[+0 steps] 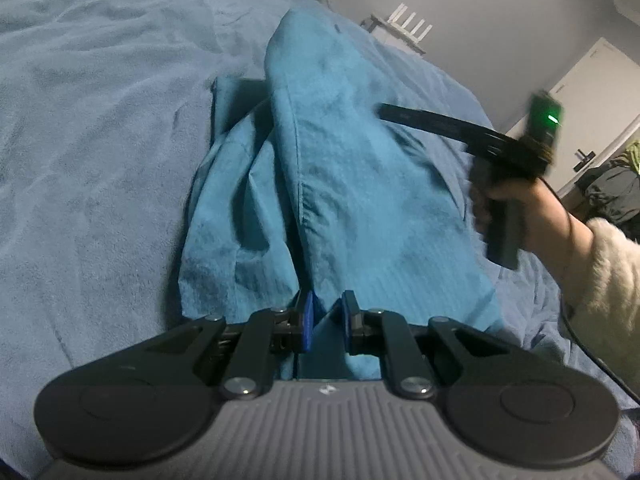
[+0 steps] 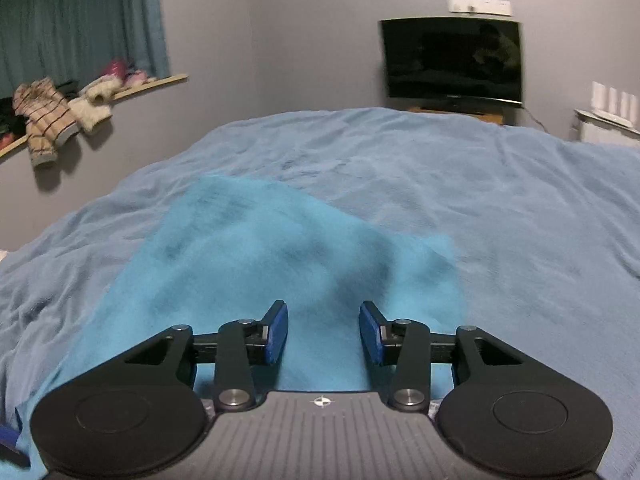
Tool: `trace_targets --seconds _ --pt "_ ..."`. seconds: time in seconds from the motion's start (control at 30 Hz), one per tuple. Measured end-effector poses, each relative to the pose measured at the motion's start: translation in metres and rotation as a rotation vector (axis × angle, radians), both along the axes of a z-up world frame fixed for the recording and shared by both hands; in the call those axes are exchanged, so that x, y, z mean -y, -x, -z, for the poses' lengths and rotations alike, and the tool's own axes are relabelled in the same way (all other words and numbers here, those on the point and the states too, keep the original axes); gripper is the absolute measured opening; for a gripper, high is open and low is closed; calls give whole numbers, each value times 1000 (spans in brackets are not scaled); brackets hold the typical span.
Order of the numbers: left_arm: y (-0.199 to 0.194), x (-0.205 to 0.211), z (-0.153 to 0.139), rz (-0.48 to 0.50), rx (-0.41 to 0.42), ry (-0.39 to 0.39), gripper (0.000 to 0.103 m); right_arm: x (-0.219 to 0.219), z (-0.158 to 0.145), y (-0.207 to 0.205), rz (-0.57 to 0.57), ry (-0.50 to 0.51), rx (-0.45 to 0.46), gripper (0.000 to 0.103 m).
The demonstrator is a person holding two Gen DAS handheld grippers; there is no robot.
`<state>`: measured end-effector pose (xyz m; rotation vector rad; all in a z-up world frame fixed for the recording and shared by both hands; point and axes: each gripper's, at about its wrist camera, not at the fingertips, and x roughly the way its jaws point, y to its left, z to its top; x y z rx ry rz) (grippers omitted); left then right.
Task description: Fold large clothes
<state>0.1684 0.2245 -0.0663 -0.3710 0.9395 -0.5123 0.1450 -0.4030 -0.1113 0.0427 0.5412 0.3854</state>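
A large teal garment [image 1: 340,184] lies bunched in long folds on the bed, running away from me in the left wrist view. My left gripper [image 1: 327,320] is shut on its near edge, with cloth pinched between the blue pads. A hand in a fluffy cream sleeve [image 1: 608,264] holds my right gripper [image 1: 384,111], blurred, its dark fingers reaching over the garment's right side. In the right wrist view the right gripper [image 2: 323,330] stands open above the teal garment [image 2: 248,248], and its pads [image 2: 276,332] press on nothing.
A light blue blanket [image 2: 480,200] covers the whole bed. A dark television [image 2: 452,60] stands past the bed's far end. Clothes hang over a window ledge [image 2: 48,120] at the left. A white door [image 1: 592,80] and a dark heap [image 1: 616,188] are at the right.
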Motion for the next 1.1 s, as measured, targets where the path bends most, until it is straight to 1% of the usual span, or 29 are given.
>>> trace_targets --seconds 0.07,0.13,0.17,0.23,0.27,0.3,0.33,0.37,0.4,0.43,0.47,0.5,0.57,0.63,0.67,0.7,0.73,0.77,0.8,0.83,0.87,0.9,0.93,0.97,1.0,1.03,1.07,1.1 --pt "0 0 -3 -3 53 -15 10 -23 0 -15 -41 36 7 44" --pt "2 2 -6 0 103 -33 14 -46 0 -26 -90 65 11 44" --pt "1 4 -6 -2 120 -48 15 -57 1 -31 -108 84 10 44" --pt "-2 4 -4 -16 139 -53 18 -75 3 -42 -142 107 5 44" --pt "-4 5 -1 -22 135 -44 21 -83 3 -45 -164 111 5 44" --pt "-7 5 1 -25 126 -32 30 -91 4 -49 -187 119 4 44" --pt "-10 4 5 -31 111 -12 35 -97 6 -51 -214 127 3 44" --pt "-14 3 10 -36 89 21 48 -105 8 -50 -229 137 3 44" --pt "-18 2 14 -32 68 42 54 -112 10 -48 -258 137 -1 44" --pt "-21 3 19 -24 48 54 59 -116 12 -47 -300 124 -17 44" --pt "-22 2 22 -24 36 57 60 -120 14 -45 -342 106 -32 44" --pt "-25 2 25 -26 24 71 60 -124 17 -42 -374 103 -39 44" --pt "-28 3 30 -30 1 101 59 -129 19 -32 -398 120 -19 44" --pt "-27 2 30 -23 -14 102 44 -128 16 -25 -392 117 8 43" --pt "-26 3 28 -18 -27 98 34 -122 12 -25 -370 96 26 46" --pt "-24 2 28 -17 -40 98 27 -116 7 -24 -323 75 52 54" --pt "-23 0 28 -10 -62 110 24 -106 2 -24 -249 55 89 59" --pt "-21 -1 27 6 -81 124 20 -93 -4 -22 -153 34 138 63" --pt "-18 0 26 31 -89 126 20 -81 -9 -24 -49 15 172 63" --pt "-15 3 25 61 -93 117 20 -68 -13 -28 38 6 179 62" --pt "-12 6 23 102 -99 108 20 -61 -15 -33 102 4 164 63" --pt "-9 10 22 132 -93 96 20 -55 -16 -41 138 0 123 60" --pt "-7 12 21 150 -93 88 20 -50 -14 -48 119 -28 68 61" --pt "-8 14 21 156 -96 79 20 -50 -9 -54 62 -49 4 63" --pt "-11 14 22 153 -103 78 20 -55 -3 -56 12 -29 -41 65" --pt "-14 13 22 150 -107 84 20 -64 2 -55 -29 25 -55 66" --pt "-14 12 23 143 -113 95 21 -72 5 -50 -54 82 -42 68" --pt "-15 10 23 141 -117 102 21 -75 6 -46 -69 99 -25 69"
